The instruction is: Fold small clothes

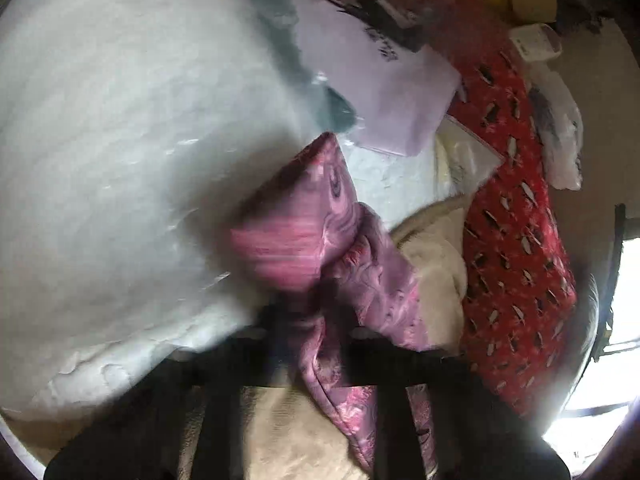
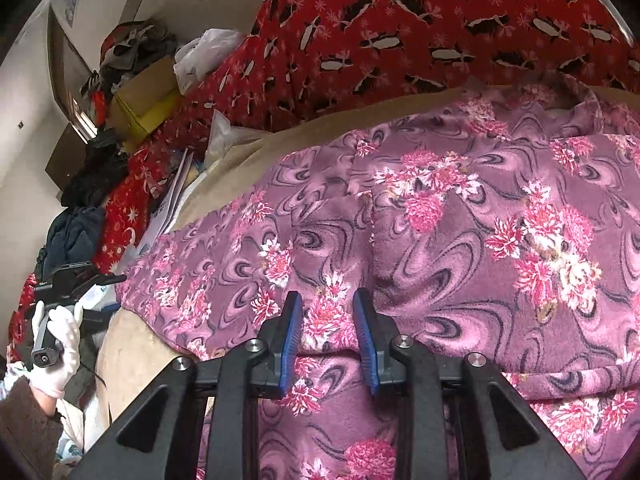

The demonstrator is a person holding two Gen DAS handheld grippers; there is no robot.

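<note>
So the purple floral garment (image 2: 420, 220) is spread out over a beige blanket (image 2: 240, 168), with a red patterned cloth (image 2: 380, 32) bunched up behind it. The right claw (image 2: 327, 320) sits low over the near edge of the garment, blue pads (image 2: 294, 328) apart with a fold of the fabric bulging up between them, but the pads don't look like they're pressing on it, so I'd call it released. The left claw (image 1: 316, 320) is clenched on a bunch of the same garment (image 1: 320, 232), which rises out of the blurry jaws in a peak; that whole view is smeared. Past it there's a big white surface (image 1: 120, 140), a pale sheet of paper (image 1: 380, 80) with dark marks on it, and the red cloth (image 1: 516, 240) on the right. From the right view you can see a white-gloved hand (image 2: 58, 344) holding the left tool's handle at the far left, with a brown sleeve (image 2: 24, 428) below it. Boxes (image 2: 144, 100) and a plastic bag (image 2: 204, 56) are piled by the wall.
</note>
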